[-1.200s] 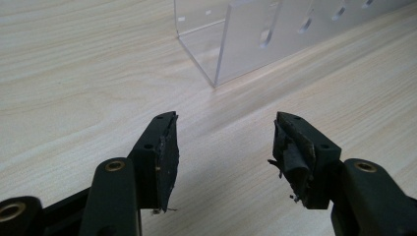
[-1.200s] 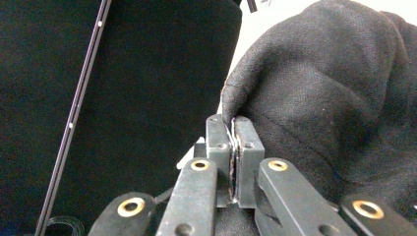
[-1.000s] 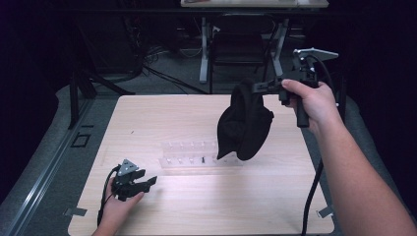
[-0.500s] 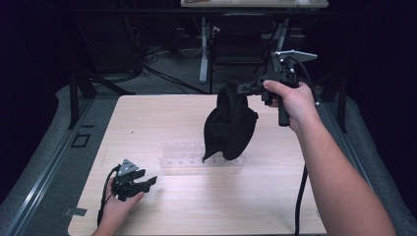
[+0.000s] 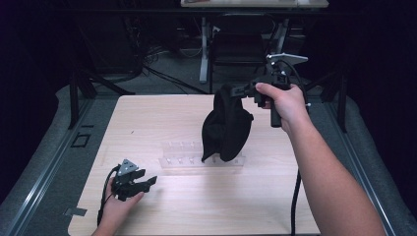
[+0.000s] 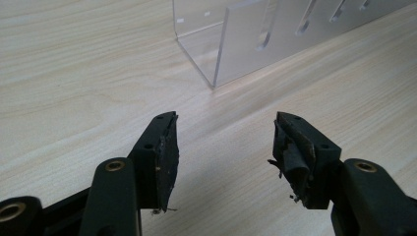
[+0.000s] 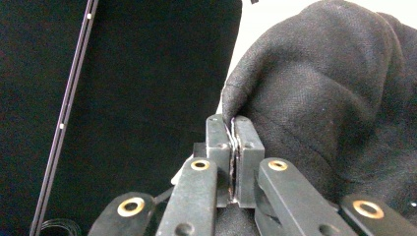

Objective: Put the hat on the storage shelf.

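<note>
Black cloth (image 5: 226, 125) is seen in the high view hanging above the middle of the wooden table (image 5: 206, 206), gripped by its top edge in the right gripper (image 5: 242, 90), which is held up in the person's right hand (image 5: 284, 101) over the far right part of the table. The lower end of the cloth is draped in front of a clear plastic rack (image 5: 182, 160) that lies on the table. The left gripper (image 5: 147, 183) is rested low on the near left part of the table in the left hand (image 5: 120, 199), well apart from the cloth.

Along the left gripper view, the left gripper (image 6: 223, 147) is shown with its jaws spread wide and nothing between them, just above the wood. One corner of the clear rack (image 6: 246, 44) is seen beyond them.

Through the right gripper view, the right gripper (image 7: 234, 129) is shown with its jaws pressed together on a fold of the black cloth (image 7: 334, 93), which is bunched up at the right.
</note>
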Tool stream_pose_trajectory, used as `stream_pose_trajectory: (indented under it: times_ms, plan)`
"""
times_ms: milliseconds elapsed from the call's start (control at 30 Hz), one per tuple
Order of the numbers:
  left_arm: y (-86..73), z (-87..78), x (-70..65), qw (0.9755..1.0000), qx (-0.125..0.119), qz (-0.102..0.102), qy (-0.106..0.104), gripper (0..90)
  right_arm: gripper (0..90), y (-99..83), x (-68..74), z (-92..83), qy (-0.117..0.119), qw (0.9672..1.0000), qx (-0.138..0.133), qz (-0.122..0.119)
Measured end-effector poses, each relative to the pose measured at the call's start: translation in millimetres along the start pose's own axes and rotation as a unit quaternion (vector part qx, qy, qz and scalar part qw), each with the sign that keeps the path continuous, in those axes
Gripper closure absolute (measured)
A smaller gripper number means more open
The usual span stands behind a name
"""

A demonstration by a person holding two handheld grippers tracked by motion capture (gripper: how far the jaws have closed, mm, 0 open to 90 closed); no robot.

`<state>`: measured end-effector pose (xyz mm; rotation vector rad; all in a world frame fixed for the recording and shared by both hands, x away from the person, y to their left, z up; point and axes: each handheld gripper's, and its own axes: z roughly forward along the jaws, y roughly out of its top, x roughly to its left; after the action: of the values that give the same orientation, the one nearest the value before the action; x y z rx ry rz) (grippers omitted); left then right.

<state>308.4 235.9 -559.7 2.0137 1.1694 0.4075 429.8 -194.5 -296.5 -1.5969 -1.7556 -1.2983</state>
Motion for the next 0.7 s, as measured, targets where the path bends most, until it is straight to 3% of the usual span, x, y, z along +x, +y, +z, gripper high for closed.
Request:
stream_pose_trajectory:
  times_ms: [400, 533, 700]
  plan:
    - [1.3, -1.4, -4.3, 0.9999, -0.01, 0.006, -0.004, 43.7, 88.4, 0.4, -5.9, 8.7, -0.007, 1.0, 0.004, 0.004]
    - [2.6, -3.1, -5.5, 0.9999, -0.01, 0.009, -0.007, 44.0, 88.4, -0.6, -6.8, 11.3, 0.003, 1.0, 0.004, 0.007]
    - [6.3, -7.4, -11.2, 0.9995, -0.03, 0.012, -0.006, 44.5, 88.2, -2.2, -4.0, 15.7, 0.008, 0.9999, 0.009, 0.002]
